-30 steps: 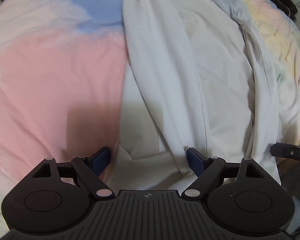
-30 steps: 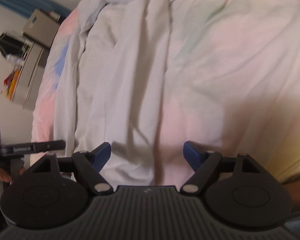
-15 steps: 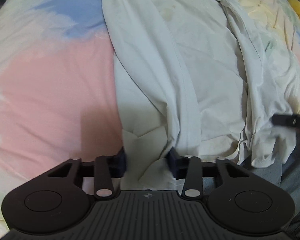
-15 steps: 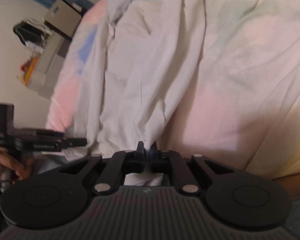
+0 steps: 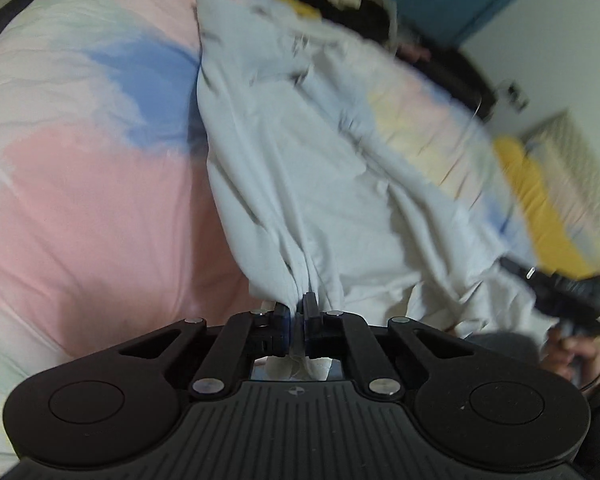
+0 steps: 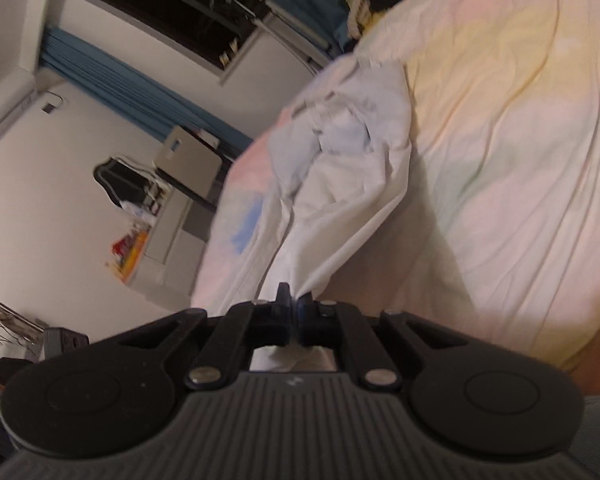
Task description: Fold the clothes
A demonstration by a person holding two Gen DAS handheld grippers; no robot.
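A big soft bed cover [image 5: 80, 208] fills most of both views, with patches of pink, blue, pale green and yellow that run into each other like paint. It looks smooth and puffy, with small wrinkles. At the far end of the bed sits a dark heap of other clothes [image 5: 340, 4], black and cream, too blurry to tell what they are. Past the bed, the right wrist view shows a white wall, a blue curtain [image 6: 132, 88], a dark window [image 6: 172, 12] and a grey shelf unit [image 6: 180, 200] with bright little things on it. A yellow thing [image 5: 540, 208] lies beside the bed in the left wrist view, also blurry. Nothing lies on top of the white garment [image 5: 320, 184]. It is thin, pale cloth, long and crumpled, with many folds and creases, and it stretches across the bed cover from the near edge up toward the heap. Its near edge is pulled up into two tight bunches. The left gripper [image 5: 296, 312] is squeezed tight on one bunch, and a bit of cloth pokes out behind its black fingers. The right gripper [image 6: 294, 312] is squeezed tight on the other bunch, and the cloth fans out from its tips like a tent. The right gripper also shows at the edge of the left wrist view, held in a hand [image 5: 576, 356].
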